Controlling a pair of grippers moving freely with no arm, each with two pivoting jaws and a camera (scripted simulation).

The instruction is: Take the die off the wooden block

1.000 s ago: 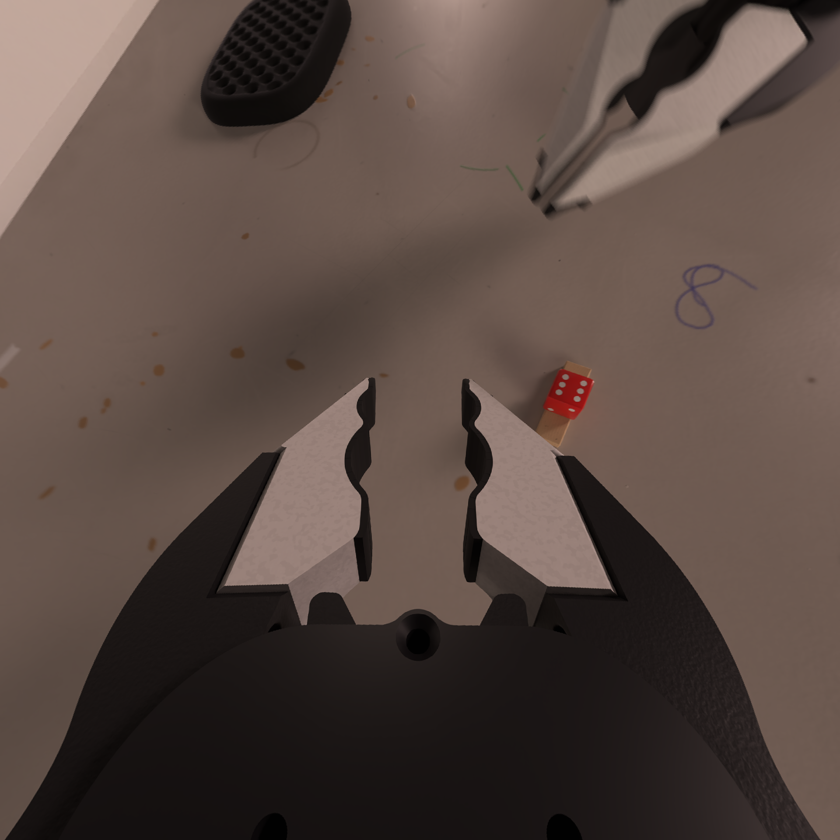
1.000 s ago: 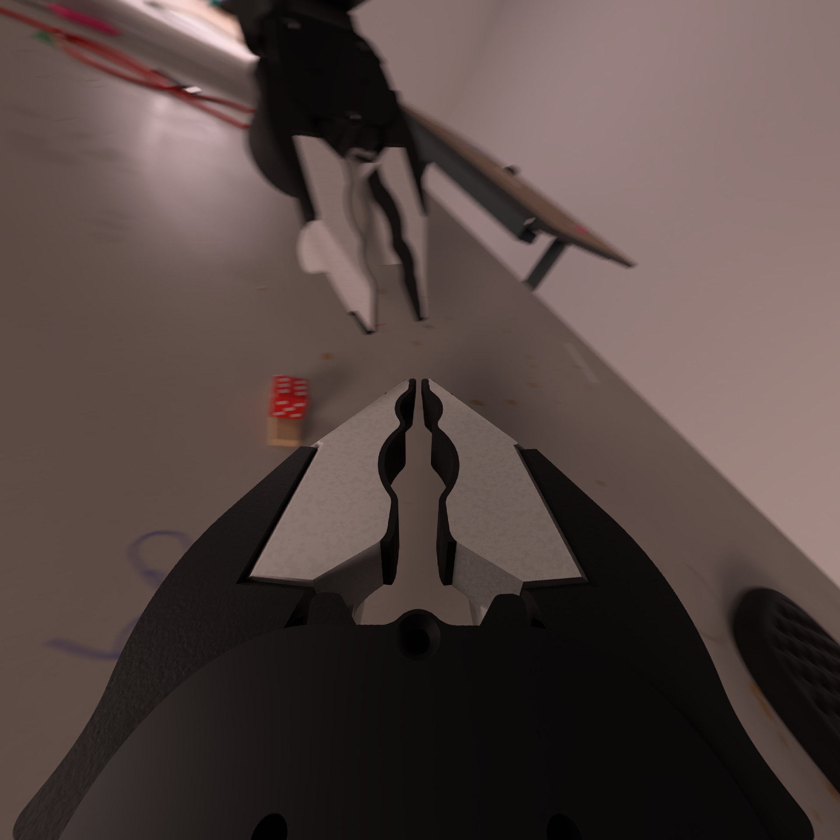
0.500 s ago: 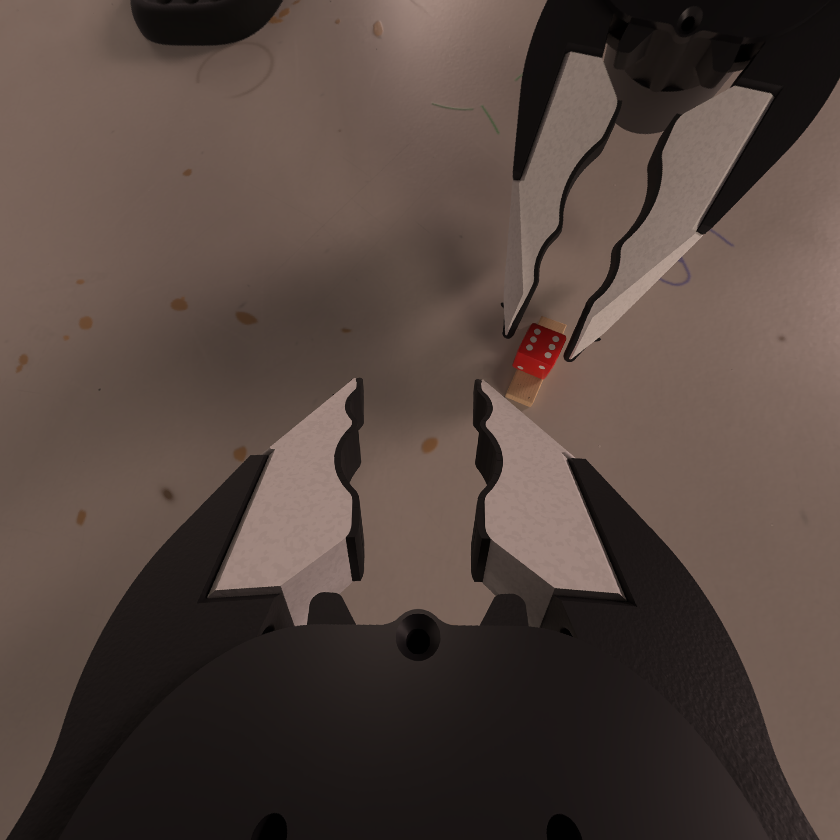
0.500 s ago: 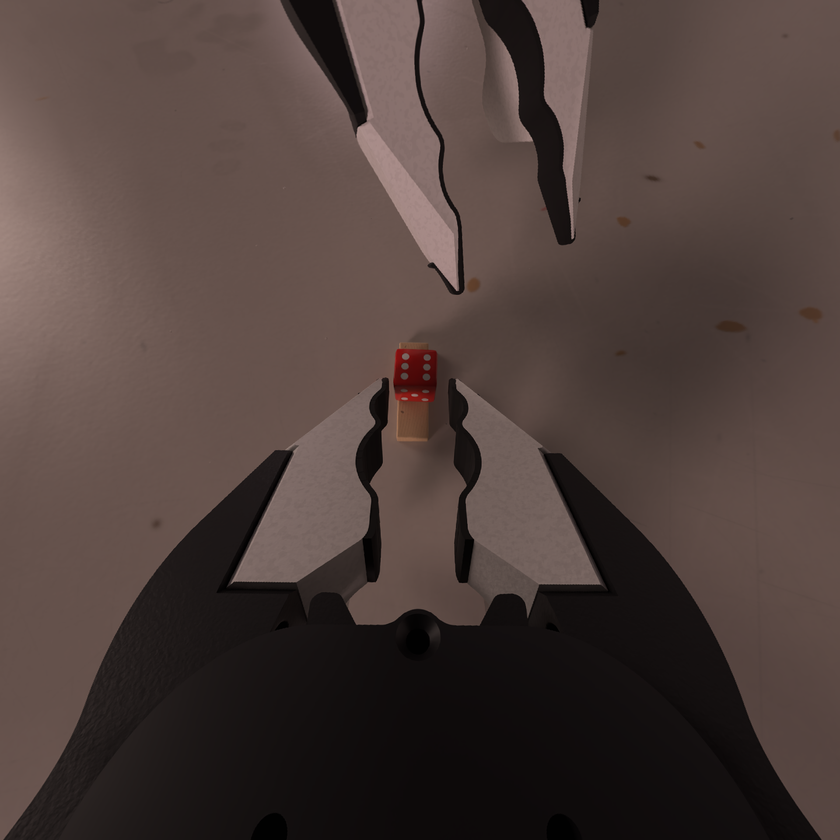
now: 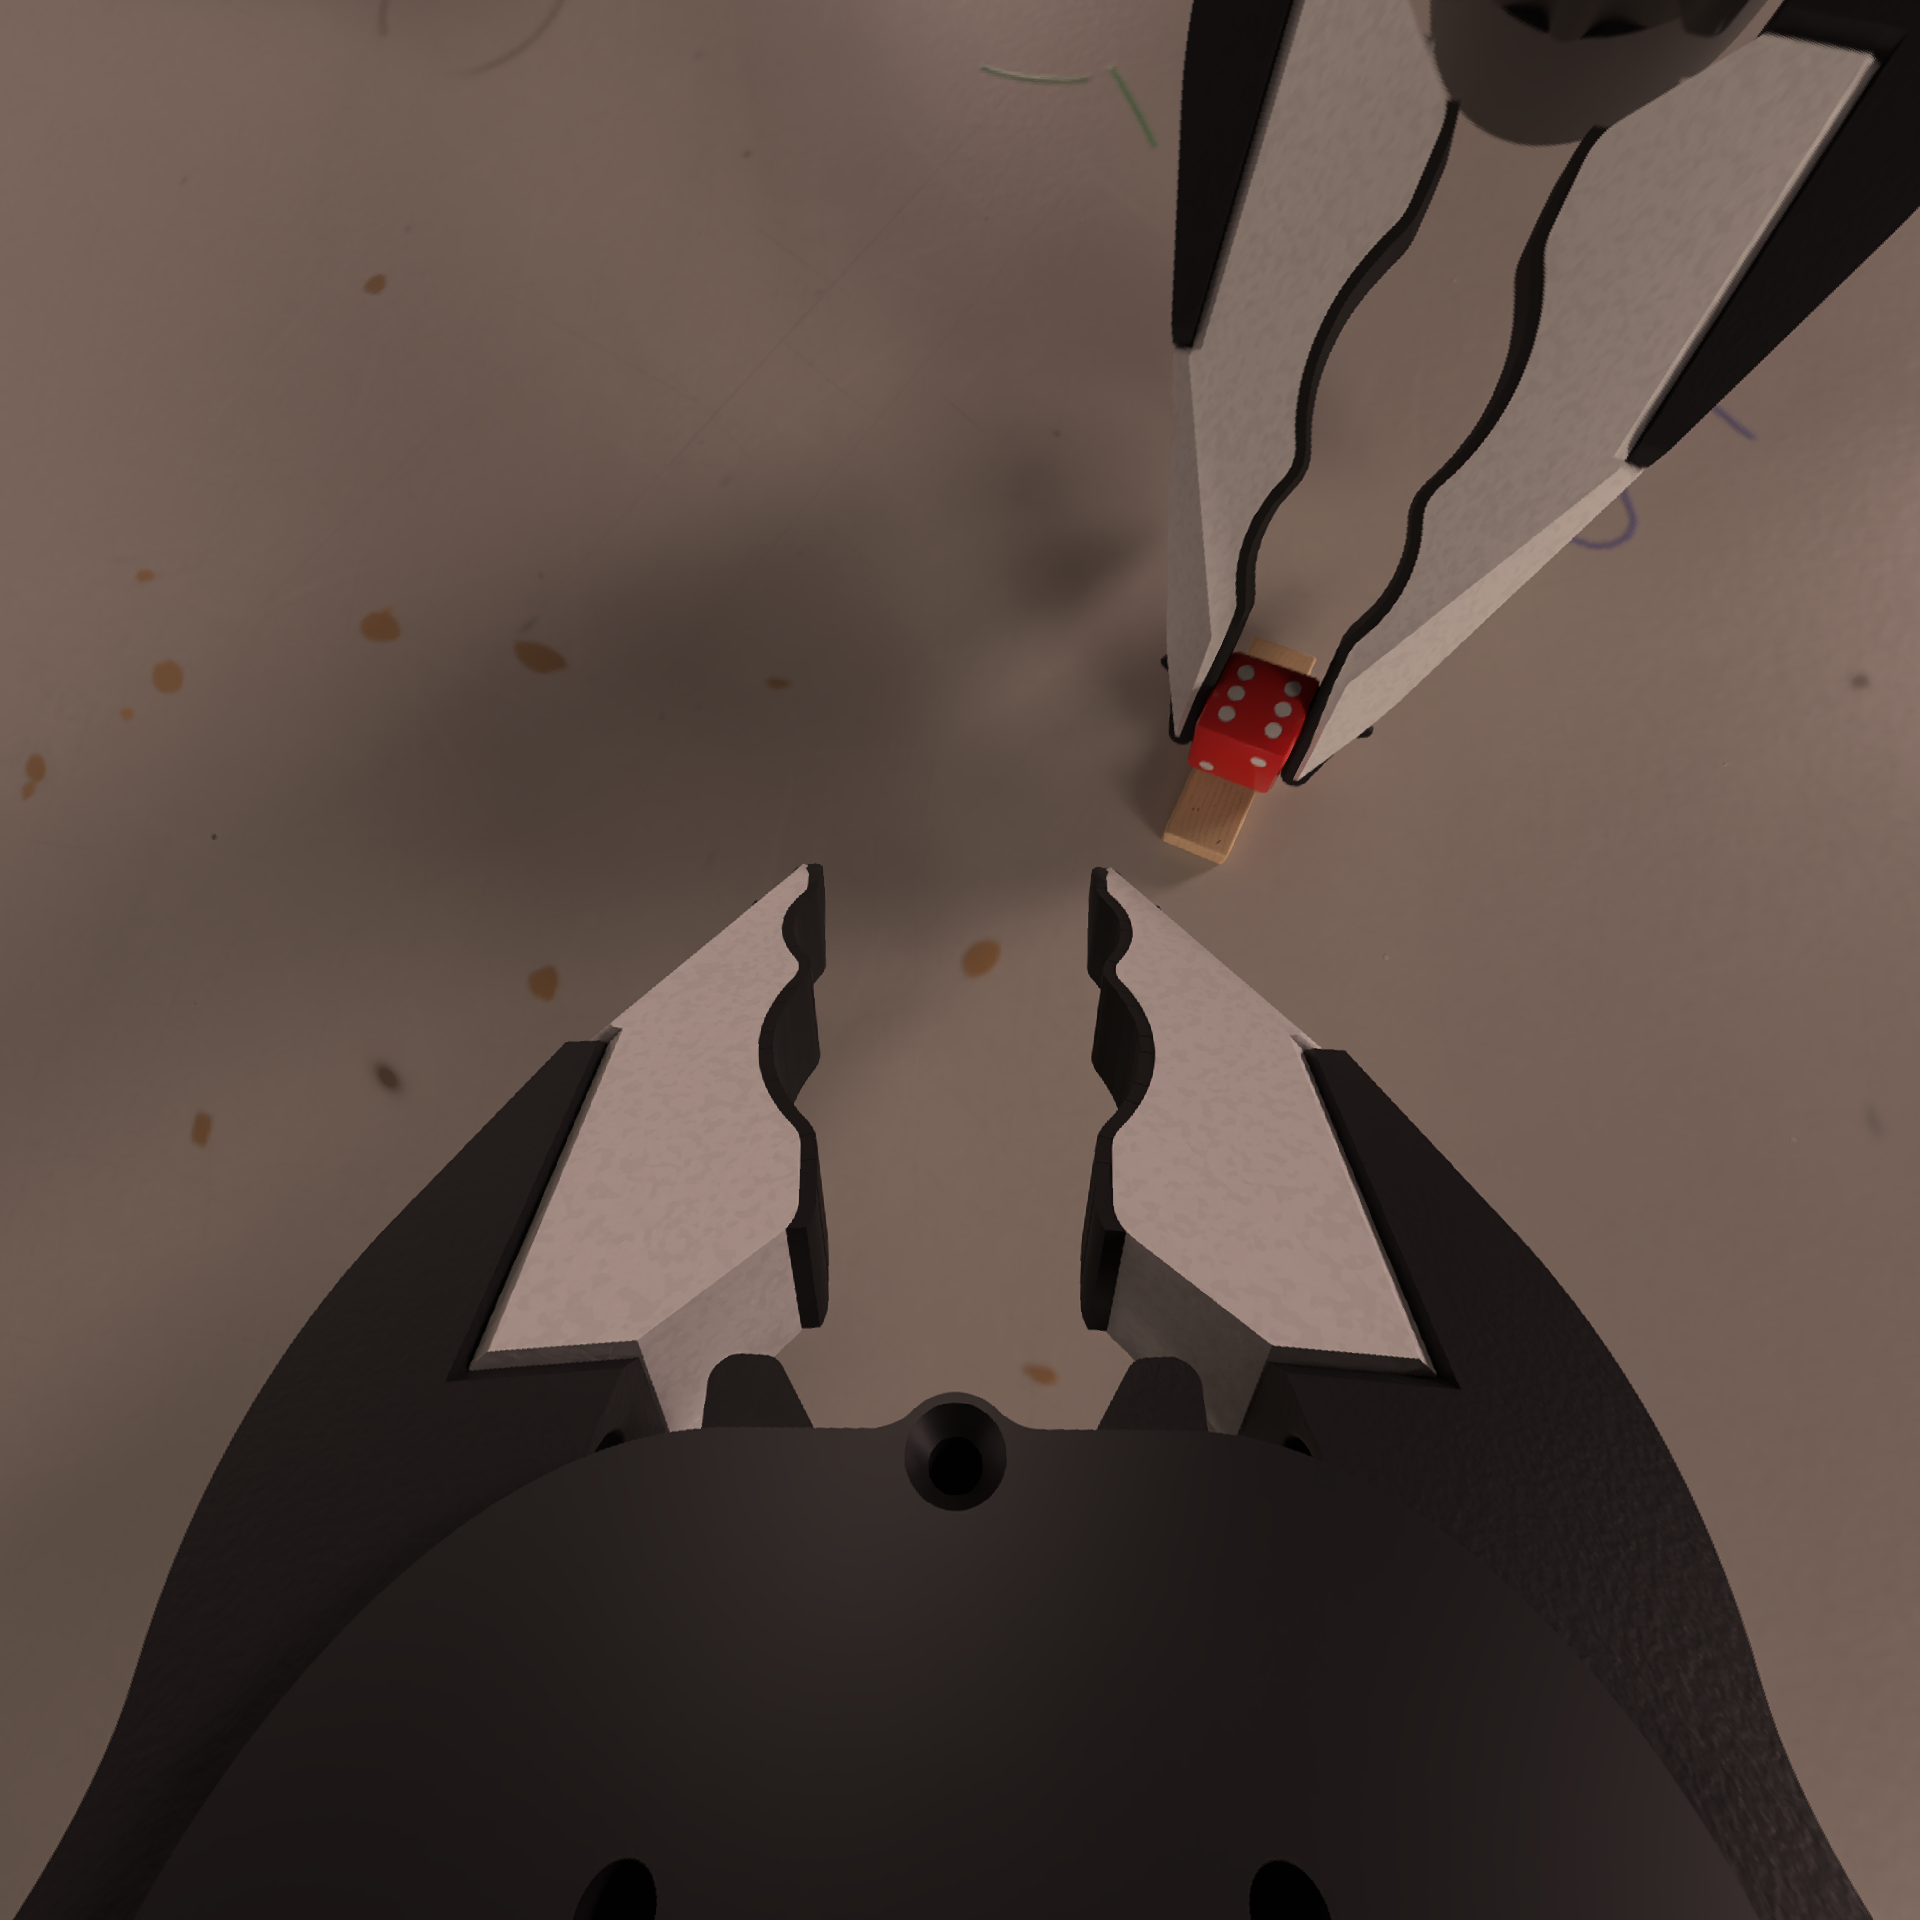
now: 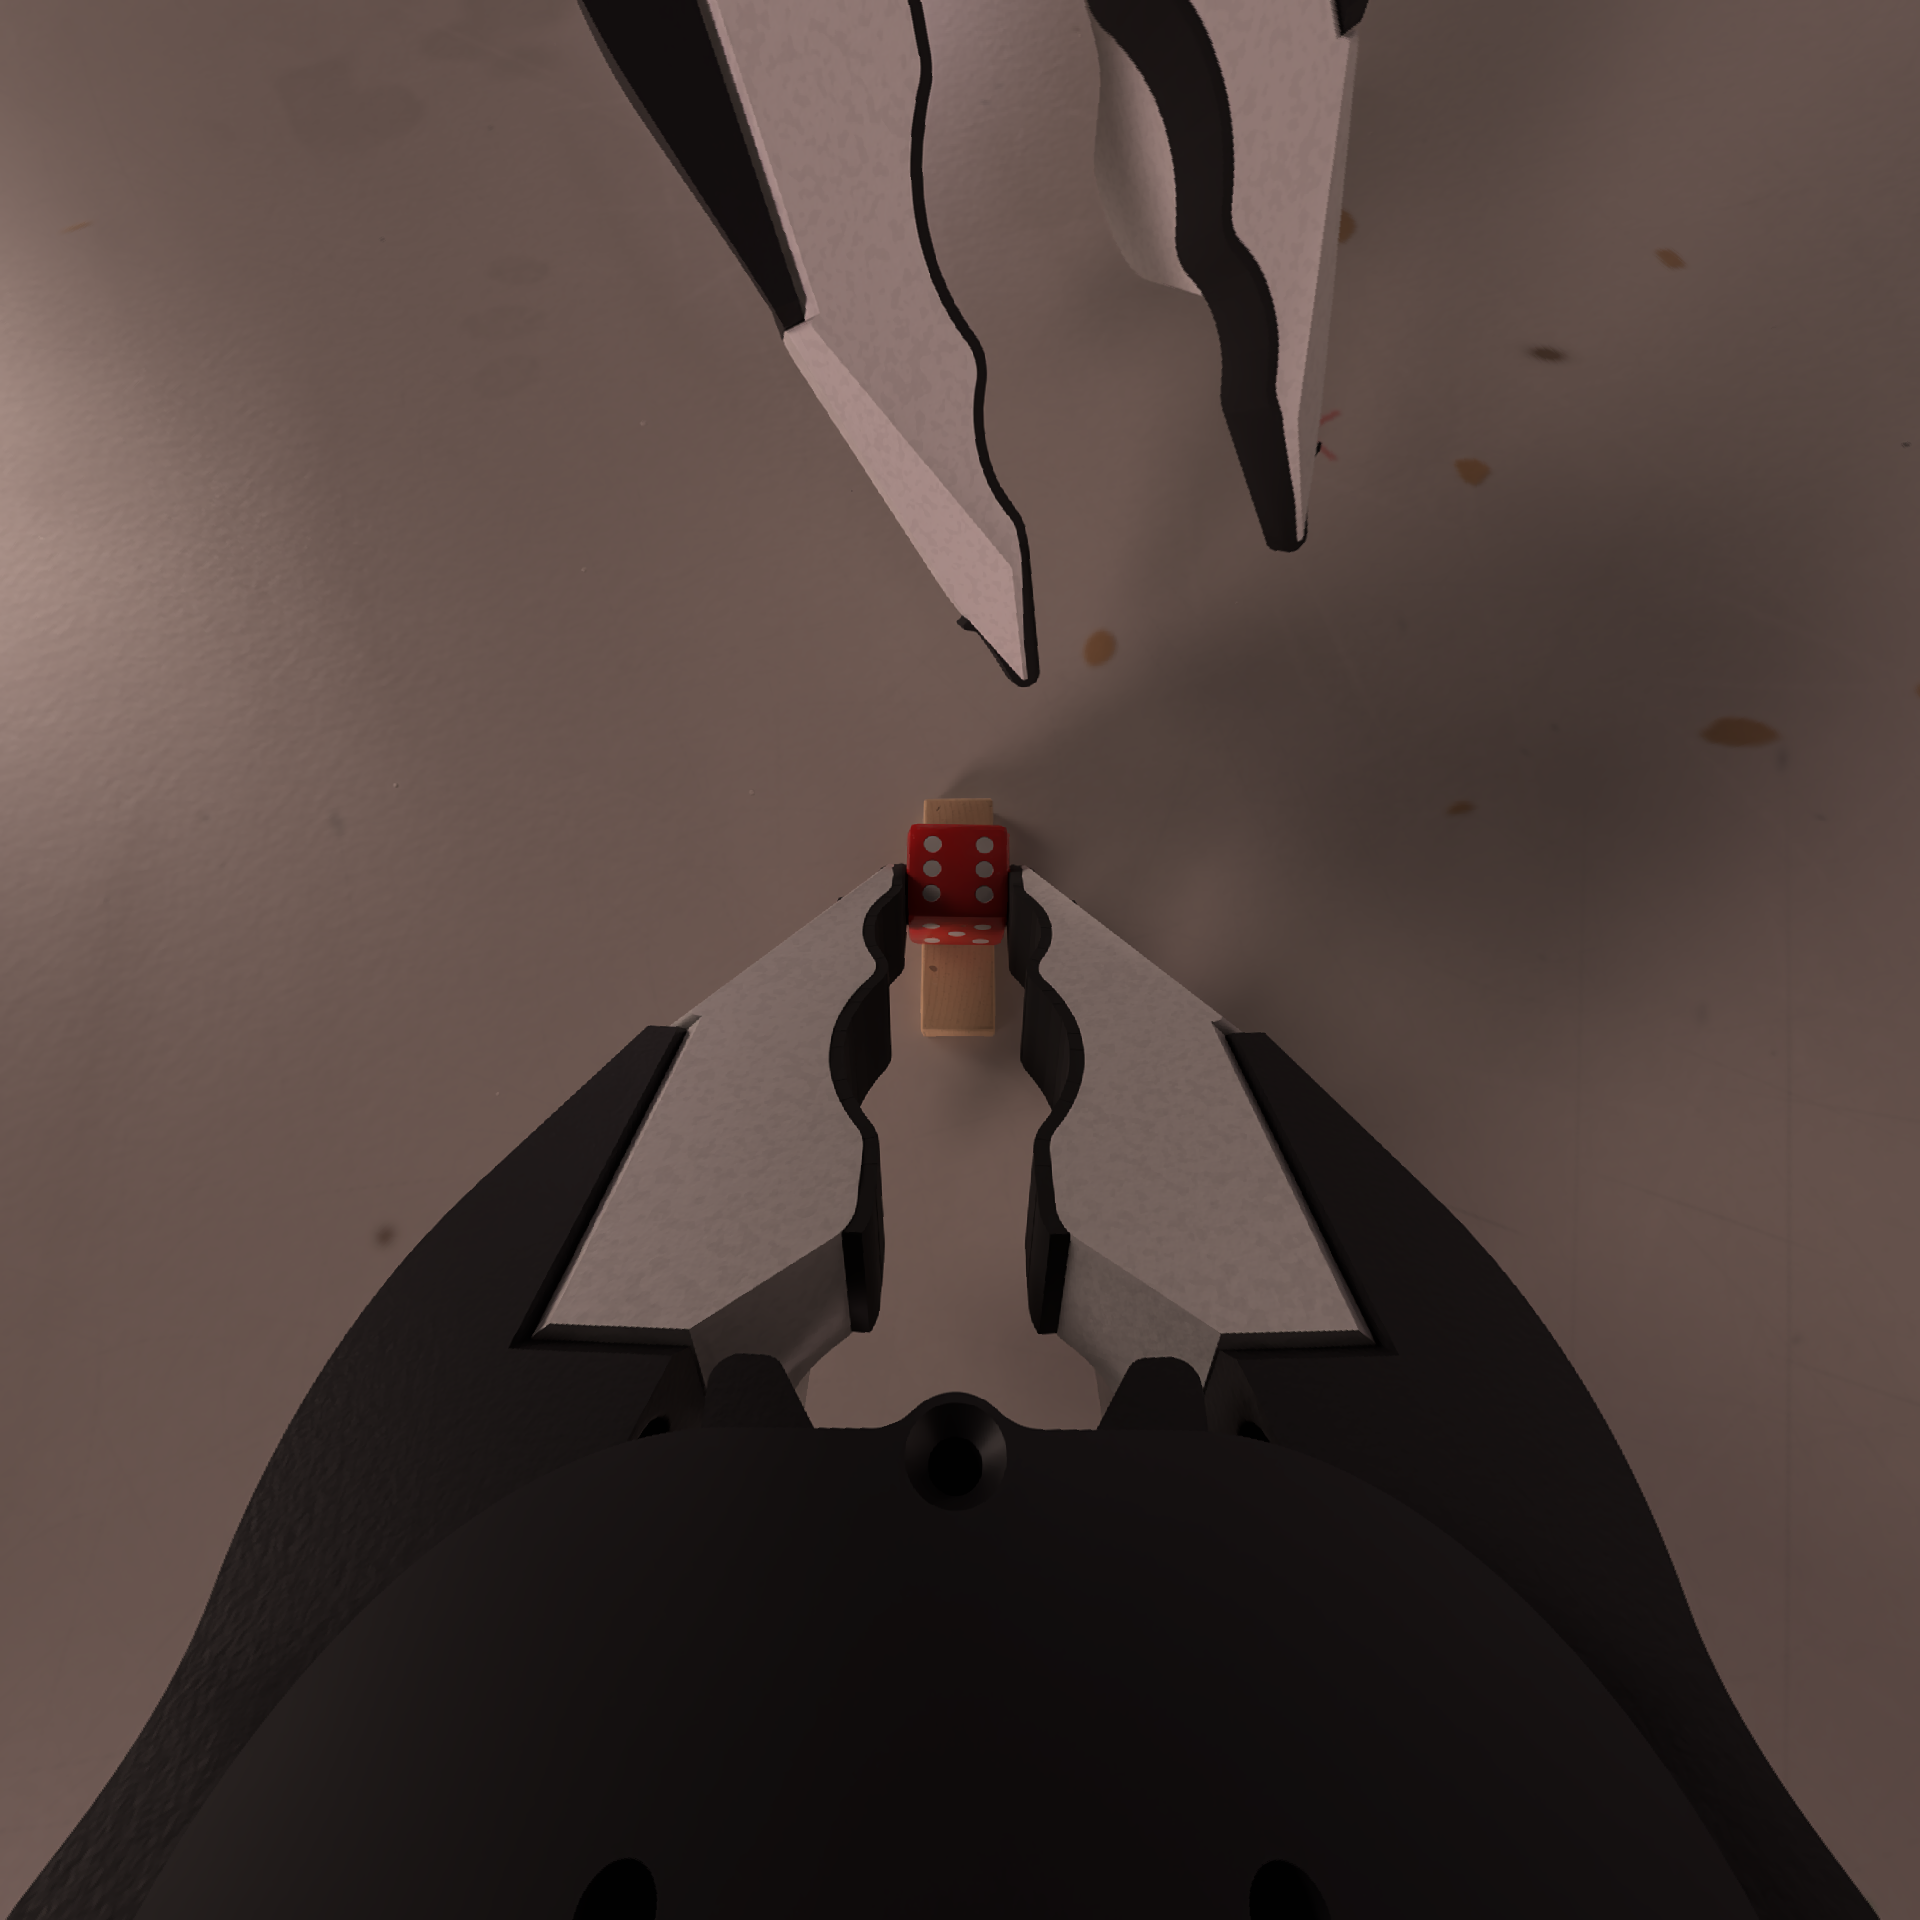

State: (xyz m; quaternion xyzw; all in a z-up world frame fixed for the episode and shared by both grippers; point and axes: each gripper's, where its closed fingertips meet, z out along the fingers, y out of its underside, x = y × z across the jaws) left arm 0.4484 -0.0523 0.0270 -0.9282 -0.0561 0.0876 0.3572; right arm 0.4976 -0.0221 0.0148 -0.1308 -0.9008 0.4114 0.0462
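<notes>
Right gripper [image 5: 1242, 750] jaws flank the die [image 5: 1247, 720] on the wooden block [image 5: 1205, 818].

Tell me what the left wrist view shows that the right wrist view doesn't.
Only the left wrist view shows thin green strands and a blue scribble on the table, plus the left gripper whole, jaws open and empty. Only the right wrist view shows the die's side facing the right gripper and the block's length between the jaws. Both show the red die on the wooden block, the right gripper's jaws flanking it, and brown specks.
</notes>
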